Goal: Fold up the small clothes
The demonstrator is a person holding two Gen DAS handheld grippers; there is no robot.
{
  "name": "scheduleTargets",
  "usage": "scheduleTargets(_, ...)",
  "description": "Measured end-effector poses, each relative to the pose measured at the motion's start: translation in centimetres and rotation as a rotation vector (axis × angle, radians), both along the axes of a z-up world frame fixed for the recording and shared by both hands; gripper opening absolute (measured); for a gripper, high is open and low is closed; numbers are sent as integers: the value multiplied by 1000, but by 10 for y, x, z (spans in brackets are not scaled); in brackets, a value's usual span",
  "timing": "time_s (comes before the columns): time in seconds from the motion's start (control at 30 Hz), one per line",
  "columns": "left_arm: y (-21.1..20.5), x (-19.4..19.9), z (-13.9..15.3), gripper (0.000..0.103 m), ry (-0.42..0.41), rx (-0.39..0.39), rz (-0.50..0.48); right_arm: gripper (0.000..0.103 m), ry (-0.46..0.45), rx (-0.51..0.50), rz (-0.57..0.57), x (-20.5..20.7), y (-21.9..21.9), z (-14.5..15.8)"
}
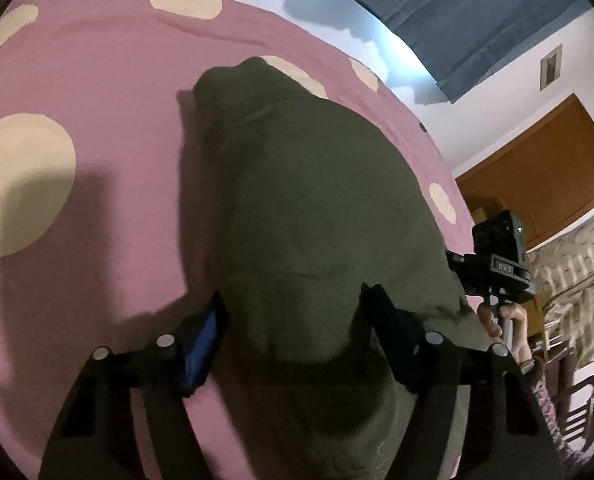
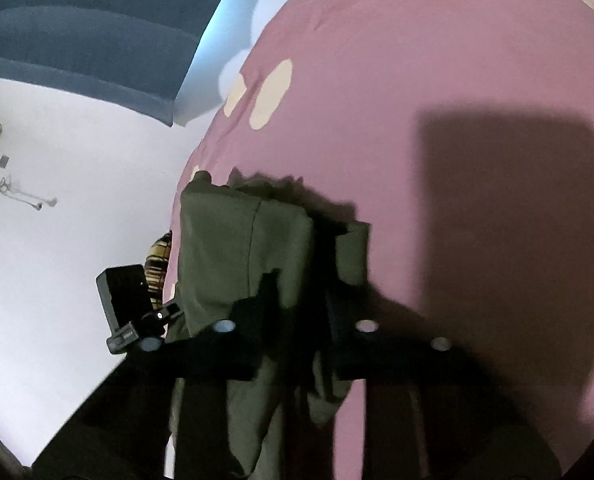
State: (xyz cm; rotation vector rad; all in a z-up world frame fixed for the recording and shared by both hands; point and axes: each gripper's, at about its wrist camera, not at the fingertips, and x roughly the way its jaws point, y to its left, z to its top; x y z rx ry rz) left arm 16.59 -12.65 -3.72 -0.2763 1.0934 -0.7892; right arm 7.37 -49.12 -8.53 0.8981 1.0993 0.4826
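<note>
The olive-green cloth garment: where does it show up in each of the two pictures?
Left wrist view: the olive-green cloth garment fills the centre, running down between the tongs.
Right wrist view: it hangs left of centre, bunched between the tongs.
Shared landmark: the pink bedsheet with cream dots beneath it.

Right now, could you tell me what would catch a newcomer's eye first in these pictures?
The dark olive garment fills the middle of the left wrist view, lying on a pink bedspread with big cream dots. The left claw straddles its near edge with fingers spread, while the right claw has cloth between its fingers.
</note>
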Motion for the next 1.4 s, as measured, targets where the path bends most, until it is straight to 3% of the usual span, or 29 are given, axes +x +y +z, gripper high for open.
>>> scheduleTargets(0.1,3,3,0,69,8,-7,-5,22,-11,15,-15,-2,-2,-1)
scheduleTargets(0.23,8,2,5,76,17,-12,8,47,-9,68,-46,-11,-8,5)
scheduleTargets(0.33,18,-10,9,81,44,-46,-15,60,-7,106,-58,-28,-17,11)
scheduleTargets(0.5,25,-34,13,85,18,-71,-65,76,15,90,-20,-39,-15,20)
scheduleTargets(0.67,15,-31,0,89,84,-104,-68,84,24,22,18,-22,8,16)
scheduleTargets(0.73,18,-27,-7,89,123,-126,-59,93,16,-10,69,-15,23,16)
scheduleTargets(0.8,17,-28,-6,89,105,-122,-68,93,20,-39,124,-11,34,20)
scheduleTargets(0.97,15,-26,-6,89,98,-118,-74,92,33,72,226,-9,40,17)
scheduleTargets(1.0,14,-25,-6,89,92,-117,-74,86,37,97,216,-9,39,16)
scheduleTargets(1.03,12,-24,-5,89,82,-111,-74,72,38,99,211,-9,39,15)
scheduleTargets(1.13,9,-23,-4,88,58,-76,-69,51,58,102,193,-7,39,4)
scheduleTargets(1.4,-2,-29,10,69,-6,-5,-52,31,-19,131,141,-27,31,2)
